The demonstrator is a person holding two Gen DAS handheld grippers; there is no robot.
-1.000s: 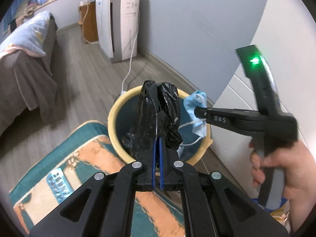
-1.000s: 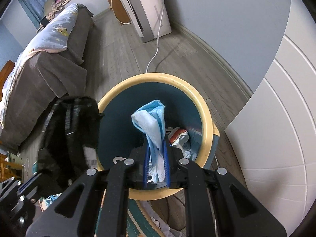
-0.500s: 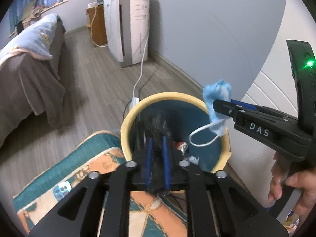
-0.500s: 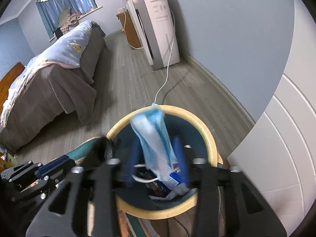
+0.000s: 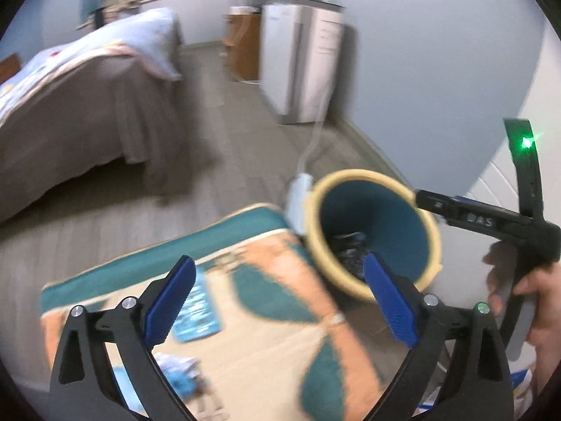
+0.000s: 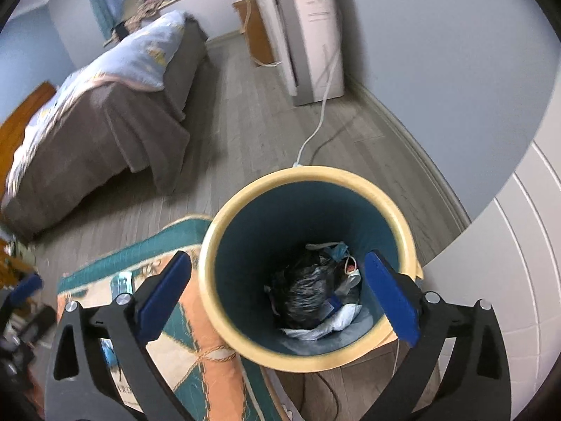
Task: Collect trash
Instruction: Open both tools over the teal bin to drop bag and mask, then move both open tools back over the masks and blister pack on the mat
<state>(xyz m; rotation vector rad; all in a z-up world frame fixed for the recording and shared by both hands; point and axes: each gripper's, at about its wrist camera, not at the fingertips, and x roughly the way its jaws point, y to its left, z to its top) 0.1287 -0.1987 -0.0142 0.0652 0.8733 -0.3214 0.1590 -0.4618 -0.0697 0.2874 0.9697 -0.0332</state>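
Lying in the bin (image 6: 403, 231), the black bag (image 6: 308, 291) and blue mask (image 6: 338, 249) are collected; both the left gripper (image 5: 277, 294) and right gripper (image 6: 277, 294), jaws just opened wide, hold nothing; blue scraps (image 5: 196, 310) on the rug (image 5: 266, 319) likely remain.

Bin mouth wide open, floor's roomy, corner's a bit tight

The round teal bin with the cream rim (image 6: 305, 263) is open on top, trash lying low at its bottom. The grey wall (image 6: 438, 70) and white panelled door (image 6: 508, 263) crowd its far side; the patterned orange-and-teal rug (image 5: 273, 315) touches it. Grey wood floor (image 6: 245, 133) runs clear to the brown-skirted bed (image 6: 105, 133), apart from a white cord (image 6: 315, 129).
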